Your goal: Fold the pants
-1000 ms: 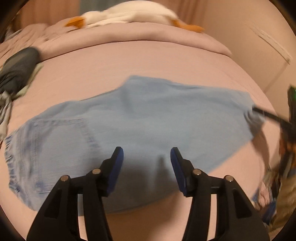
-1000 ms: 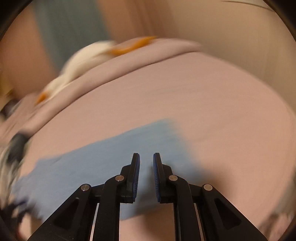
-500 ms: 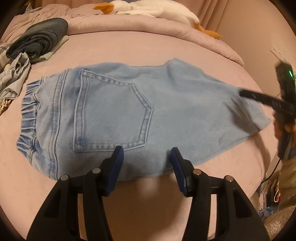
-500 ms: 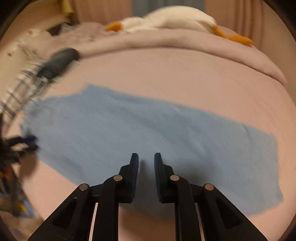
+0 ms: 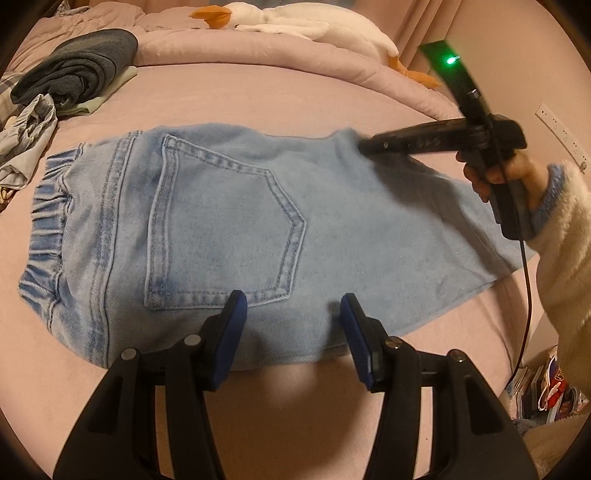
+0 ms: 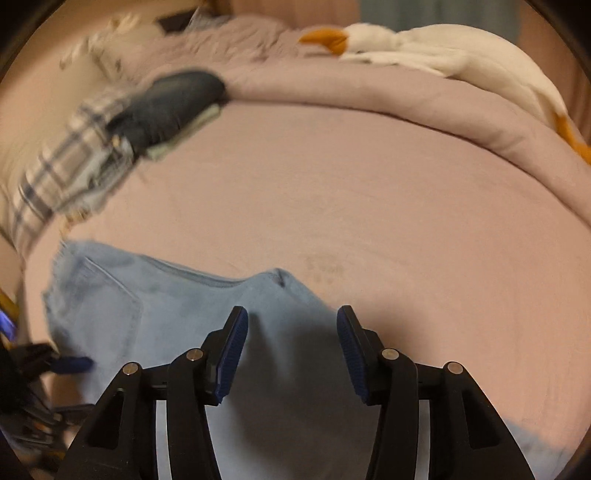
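Observation:
Light blue denim pants (image 5: 236, 229) lie folded flat on the pink bed (image 5: 280, 99), back pocket up, elastic waistband at the left. My left gripper (image 5: 291, 314) hangs open just above their near edge, nothing between its fingers. In the left wrist view my right gripper (image 5: 364, 146), held by a hand in a white sleeve, reaches over the far right part of the pants. In the right wrist view the right gripper (image 6: 291, 328) stands over the pants (image 6: 177, 317) with its jaws opening; cloth lies below them, not pinched.
A dark folded garment (image 5: 79, 70) and crumpled clothes (image 5: 26, 147) lie at the far left. A white plush goose (image 5: 306, 26) rests on the rolled pink duvet (image 5: 332, 62) at the back. Magazines (image 5: 543, 384) lie on the floor beyond the bed's right edge.
My right gripper swung from the pants' right end up to their far edge, rolled, and its jaws widened. The left gripper settled over the pants' near edge and has held still since.

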